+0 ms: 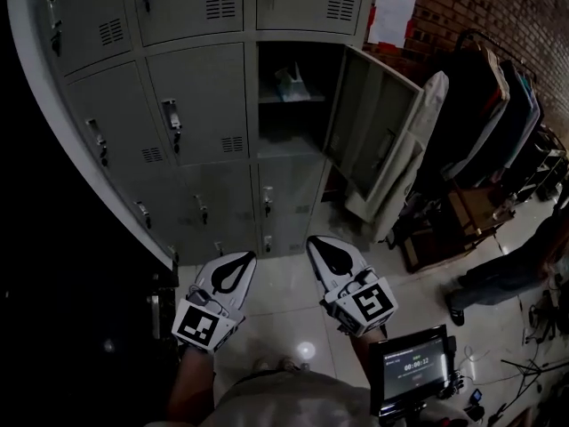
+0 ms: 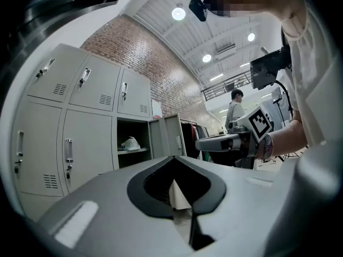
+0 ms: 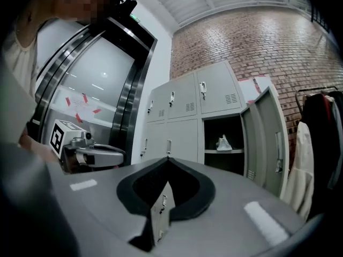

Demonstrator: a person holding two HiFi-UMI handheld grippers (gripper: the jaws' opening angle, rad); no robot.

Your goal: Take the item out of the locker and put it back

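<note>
A grey bank of lockers (image 1: 191, 105) stands ahead. One compartment is open, its door (image 1: 369, 132) swung out to the right. On its shelf lies a pale crumpled item (image 1: 289, 84), also seen as a small white item (image 2: 130, 143) in the left gripper view and as the white item (image 3: 223, 143) in the right gripper view. My left gripper (image 1: 240, 258) and right gripper (image 1: 316, 243) hang side by side low in the head view, well short of the locker. Both are shut with nothing between the jaws.
Coats and bags hang on a rack (image 1: 493, 114) right of the open door, before a brick wall (image 1: 498, 7). Clutter and cables (image 1: 533, 318) lie on the floor at right. A small screen (image 1: 413, 367) sits by my right hand. A person (image 2: 235, 108) stands far off.
</note>
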